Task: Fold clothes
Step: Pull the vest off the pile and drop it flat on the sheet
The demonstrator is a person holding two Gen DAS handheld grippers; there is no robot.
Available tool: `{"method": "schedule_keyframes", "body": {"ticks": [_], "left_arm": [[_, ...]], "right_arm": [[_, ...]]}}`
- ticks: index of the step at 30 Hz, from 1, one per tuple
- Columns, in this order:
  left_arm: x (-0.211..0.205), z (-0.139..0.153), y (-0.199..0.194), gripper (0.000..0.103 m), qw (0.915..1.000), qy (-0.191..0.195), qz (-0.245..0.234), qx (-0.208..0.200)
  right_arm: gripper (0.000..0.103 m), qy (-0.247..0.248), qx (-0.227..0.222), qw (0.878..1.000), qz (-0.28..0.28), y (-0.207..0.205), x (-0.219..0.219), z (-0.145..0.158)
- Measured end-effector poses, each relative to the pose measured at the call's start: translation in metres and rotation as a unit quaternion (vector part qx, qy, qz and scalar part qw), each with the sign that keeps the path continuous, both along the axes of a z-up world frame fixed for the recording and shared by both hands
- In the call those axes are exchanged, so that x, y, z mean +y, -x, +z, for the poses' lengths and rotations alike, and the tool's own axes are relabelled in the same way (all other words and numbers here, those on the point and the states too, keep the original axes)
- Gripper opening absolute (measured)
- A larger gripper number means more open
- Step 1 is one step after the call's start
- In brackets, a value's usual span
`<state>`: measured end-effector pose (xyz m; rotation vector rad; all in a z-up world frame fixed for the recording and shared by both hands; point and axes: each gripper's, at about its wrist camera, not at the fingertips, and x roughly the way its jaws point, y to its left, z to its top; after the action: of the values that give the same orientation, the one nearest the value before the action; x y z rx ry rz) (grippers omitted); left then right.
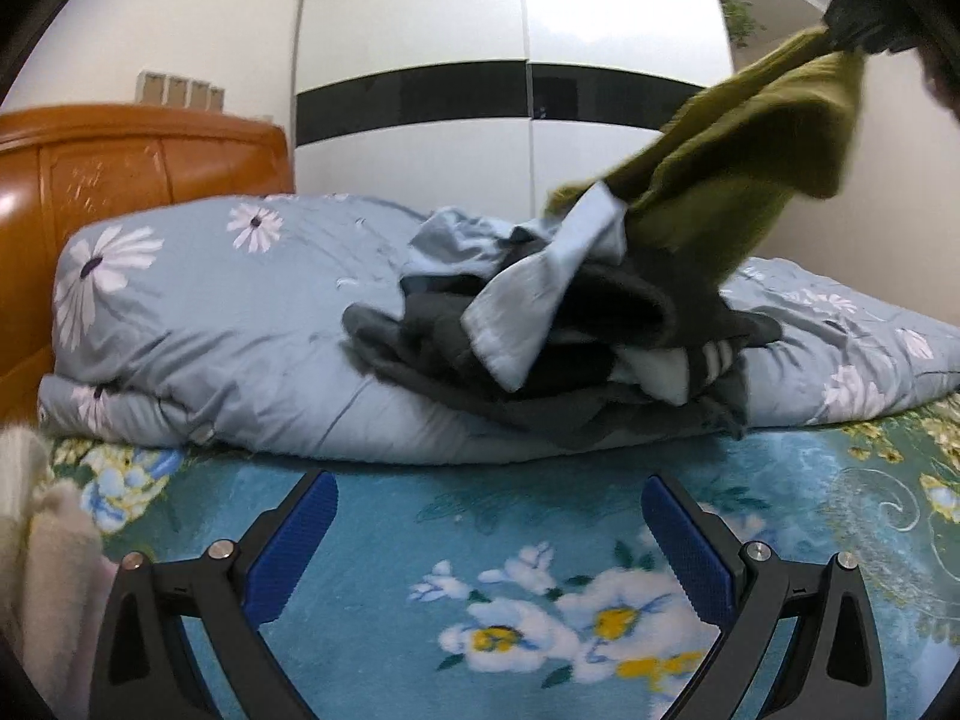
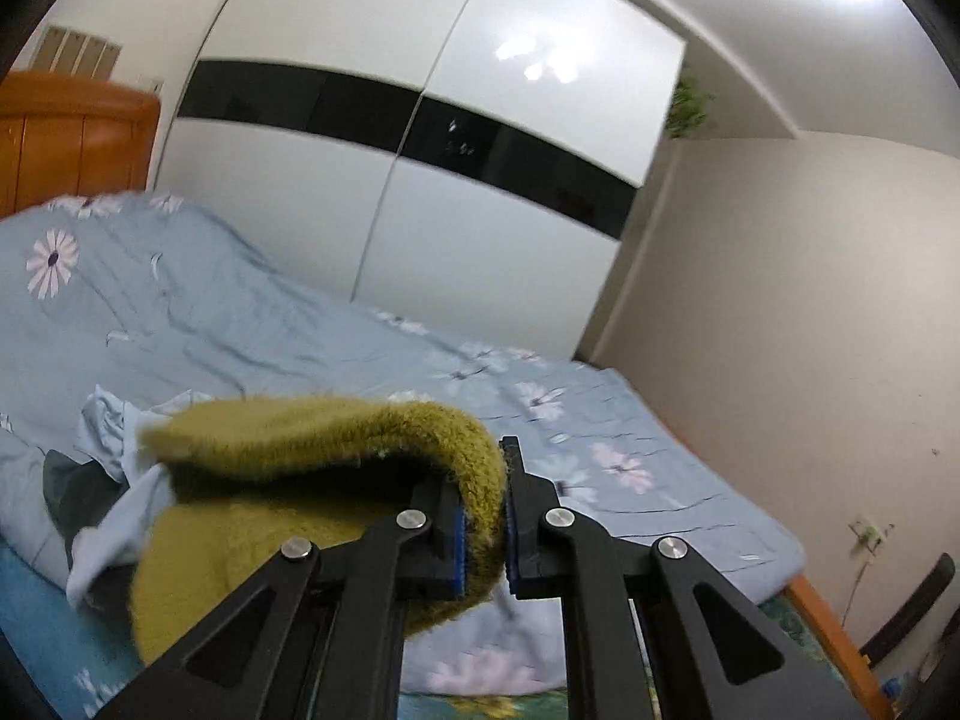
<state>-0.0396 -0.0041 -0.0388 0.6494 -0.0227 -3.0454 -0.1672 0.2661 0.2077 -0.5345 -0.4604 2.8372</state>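
The right gripper (image 2: 483, 531) is clamped on a fuzzy olive garment (image 2: 288, 516), lifting it off the clothes pile (image 1: 540, 342) on the folded quilt (image 1: 210, 312); the left gripper (image 1: 489, 546) gapes empty over the bed's near edge. Picking is in hand. Next, probably: free the trailing hem snagged by a pale blue shirt (image 1: 540, 294), then spread it on the floral blanket (image 1: 540, 510).

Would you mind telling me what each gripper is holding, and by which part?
The right gripper is shut on a folded edge of the green fleece garment. The left gripper is open and holds nothing.
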Motion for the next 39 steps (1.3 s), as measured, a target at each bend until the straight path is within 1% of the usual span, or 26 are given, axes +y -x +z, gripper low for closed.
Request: {"method": "schedule_keyframes", "body": {"ticks": [2,4,6,9,13,16,18,19,21,24,26,28,30,33,34,36,39], "left_arm": [[0.009,0.008,-0.005,0.103,0.9998,0.003,-0.015,0.012],[0.019,0.017,-0.012,0.103,0.9992,0.005,-0.032,0.024],[0.031,0.025,-0.02,0.103,0.9979,0.005,-0.054,0.035],[0.048,0.039,-0.033,0.103,0.9946,-0.001,-0.093,0.046],[0.068,0.047,-0.059,0.103,0.9882,-0.024,-0.146,0.04],[0.081,0.041,-0.081,0.103,0.9823,-0.044,-0.182,0.009],[0.085,0.032,-0.096,0.103,0.9781,-0.063,-0.198,-0.016],[0.086,0.028,-0.102,0.103,0.9767,-0.069,-0.201,-0.028],[0.087,0.019,-0.117,0.103,0.9733,-0.076,-0.211,-0.051],[0.084,0.007,-0.136,0.103,0.9738,-0.07,-0.203,-0.075],[0.077,-0.001,-0.143,0.103,0.9742,-0.068,-0.191,-0.098],[0.071,-0.006,-0.148,0.103,0.9745,-0.071,-0.182,-0.11],[0.065,-0.009,-0.155,0.103,0.9758,-0.07,-0.171,-0.116],[0.057,-0.015,-0.161,0.103,0.9772,-0.062,-0.159,-0.126],[0.056,-0.016,-0.161,0.103,0.9777,-0.059,-0.155,-0.129],[0.056,-0.019,-0.162,0.103,0.9778,-0.056,-0.149,-0.136],[0.058,-0.019,-0.161,0.103,0.9775,-0.055,-0.145,-0.143]], "right_arm": [[0.009,0.0,0.01,1.0,0.004,-0.034,0.016,0.016],[0.009,-0.003,0.01,1.0,0.013,-0.07,0.025,0.025],[0.009,-0.011,0.003,1.0,0.027,-0.11,0.034,0.027],[0.009,-0.011,-0.025,0.999,0.046,-0.162,0.046,0.02],[0.009,-0.01,-0.079,0.995,0.064,-0.219,0.063,-0.01],[0.009,-0.003,-0.117,0.991,0.069,-0.255,0.079,-0.042],[0.009,0.02,-0.138,0.988,0.066,-0.279,0.091,-0.063],[0.009,0.029,-0.146,0.987,0.062,-0.287,0.096,-0.076],[0.01,0.044,-0.154,0.985,0.056,-0.291,0.099,-0.098],[0.01,0.074,-0.154,0.984,0.048,-0.305,0.113,-0.118],[0.01,0.095,-0.146,0.984,0.045,-0.307,0.12,-0.121],[0.01,0.117,-0.135,0.983,0.038,-0.309,0.13,-0.121],[0.01,0.136,-0.122,0.983,0.019,-0.315,0.147,-0.127],[0.01,0.147,-0.129,0.98,-0.034,-0.332,0.185,-0.146],[0.01,0.152,-0.136,0.977,-0.054,-0.338,0.2,-0.156],[0.01,0.171,-0.159,0.968,-0.093,-0.351,0.229,-0.183],[0.01,0.222,-0.192,0.95,-0.111,-0.367,0.255,-0.224]]}}
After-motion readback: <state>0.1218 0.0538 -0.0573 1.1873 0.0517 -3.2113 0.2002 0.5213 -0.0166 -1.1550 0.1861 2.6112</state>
